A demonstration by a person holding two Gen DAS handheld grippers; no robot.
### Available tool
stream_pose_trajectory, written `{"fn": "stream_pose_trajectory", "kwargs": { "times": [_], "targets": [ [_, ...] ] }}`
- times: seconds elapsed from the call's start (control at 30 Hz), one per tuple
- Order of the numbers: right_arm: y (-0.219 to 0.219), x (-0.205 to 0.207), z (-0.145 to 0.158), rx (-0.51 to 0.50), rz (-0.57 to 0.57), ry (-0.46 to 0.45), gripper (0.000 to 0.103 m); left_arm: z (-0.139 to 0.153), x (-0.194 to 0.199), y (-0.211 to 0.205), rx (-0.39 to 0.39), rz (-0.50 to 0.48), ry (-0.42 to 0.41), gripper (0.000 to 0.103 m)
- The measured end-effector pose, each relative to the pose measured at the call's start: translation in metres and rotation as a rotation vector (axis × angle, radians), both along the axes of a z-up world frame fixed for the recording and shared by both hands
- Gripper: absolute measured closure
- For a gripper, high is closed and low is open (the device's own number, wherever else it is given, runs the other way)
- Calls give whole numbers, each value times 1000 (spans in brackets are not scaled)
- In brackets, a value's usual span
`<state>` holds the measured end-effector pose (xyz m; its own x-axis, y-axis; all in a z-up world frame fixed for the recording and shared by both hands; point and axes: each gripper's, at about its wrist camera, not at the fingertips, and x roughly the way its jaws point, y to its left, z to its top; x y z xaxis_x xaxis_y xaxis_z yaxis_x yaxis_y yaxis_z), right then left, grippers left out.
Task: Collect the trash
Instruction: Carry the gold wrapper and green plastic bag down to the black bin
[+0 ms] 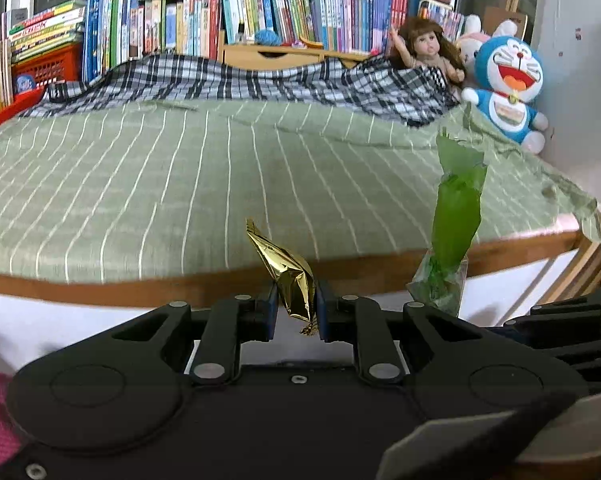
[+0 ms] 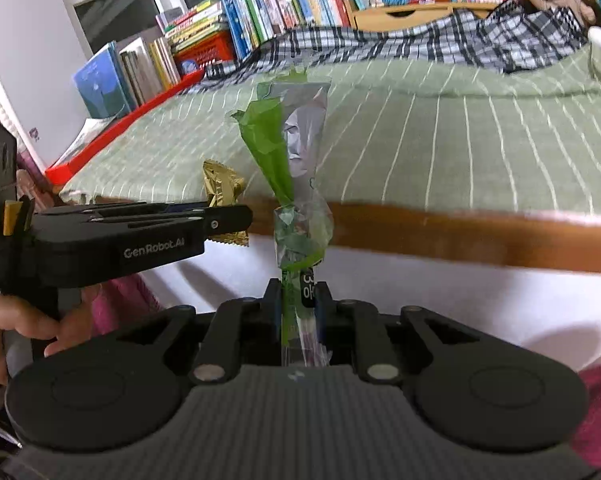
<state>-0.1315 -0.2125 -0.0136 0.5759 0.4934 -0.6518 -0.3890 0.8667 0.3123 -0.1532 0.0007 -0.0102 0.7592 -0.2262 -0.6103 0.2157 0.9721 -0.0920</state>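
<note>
**Left wrist view: both grippers pinching wrappers off the bed's near edge**

Left wrist view, largest first. Bed (image 1: 180, 184) fills the frame, covered by a green sheet with thin white stripes; its brown wooden near edge runs across the lower middle. Checked blanket (image 1: 260, 80) lies bunched along the far edge. Row of books (image 1: 220, 20) stands behind the far edge. At the far right corner: blue plush toy (image 1: 506, 88), with a doll (image 1: 424, 50) just beside it, half under the blanket.

Left gripper (image 1: 297, 312): jaws pressed together on a crumpled gold wrapper (image 1: 290, 276). The wrapper sticks up past the fingertips, in the air in front of the bed's near edge, not touching the sheet.

Right wrist view. Right gripper (image 2: 298, 312): jaws pinching the lower end of a green wrapper (image 2: 296, 184), twisted, green and silver with a clear section. It stands upright from the fingertips, also off the bed, in front of the near edge. The left gripper shows at the left of this view, held by a hand (image 2: 16, 328), the gold wrapper still visible between its fingers.
</note>
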Motion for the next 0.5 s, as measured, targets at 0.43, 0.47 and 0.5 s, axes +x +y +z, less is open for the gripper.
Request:
{"fn": "stream_pose_trajectory", "kwargs": {
  "times": [0.43, 0.47, 0.5],
  "targets": [
    [6, -13, -47, -10, -40, 114, 81, -56, -6, 5, 31, 42, 146, 85],
    [6, -13, -50, -10, -47, 121, 81, -60, -5, 5, 34, 47, 156, 85],
    [5, -13, -53, -10, -52, 127, 81, -64, -5, 5, 37, 51, 165, 85]
  ]
}}
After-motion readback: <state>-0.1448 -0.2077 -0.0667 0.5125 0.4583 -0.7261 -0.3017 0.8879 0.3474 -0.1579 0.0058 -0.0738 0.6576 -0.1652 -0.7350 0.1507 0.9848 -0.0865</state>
